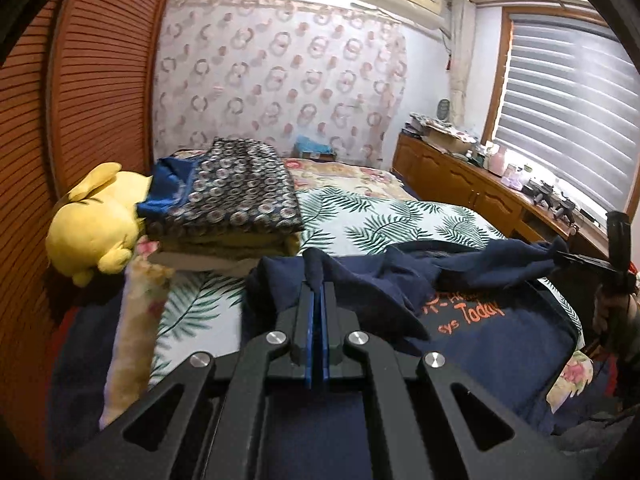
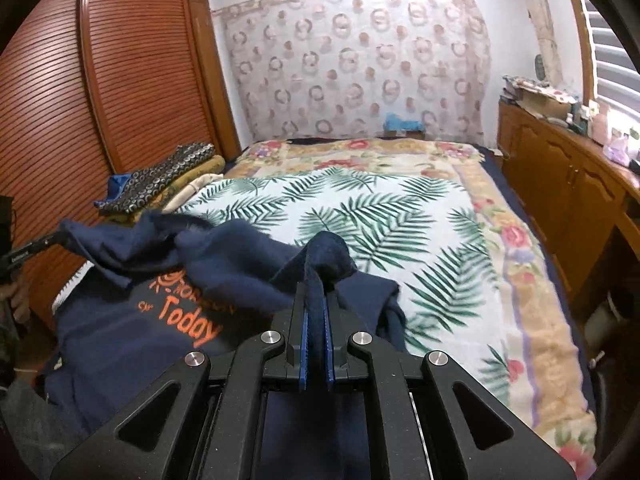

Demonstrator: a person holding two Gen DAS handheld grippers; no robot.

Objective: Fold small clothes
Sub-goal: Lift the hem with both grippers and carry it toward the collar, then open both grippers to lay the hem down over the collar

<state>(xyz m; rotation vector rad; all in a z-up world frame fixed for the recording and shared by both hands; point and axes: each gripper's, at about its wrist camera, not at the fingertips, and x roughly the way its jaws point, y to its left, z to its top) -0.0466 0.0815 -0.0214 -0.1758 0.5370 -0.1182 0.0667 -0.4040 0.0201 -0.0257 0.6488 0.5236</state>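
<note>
A navy shirt (image 2: 132, 344) lies at the lower left of the frame on the bed (image 2: 400, 216). Its edge is pinched by the left gripper (image 1: 319, 292) and right gripper (image 2: 316, 292), both clamped, so a fold can be drawn taut and even.

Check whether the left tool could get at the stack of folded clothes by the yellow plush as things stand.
Probably not yet. The left tool is shut on a fold of the navy shirt, so it is occupied. The stack lies just ahead with nothing between, so the path looks free once the shirt is released.
</note>
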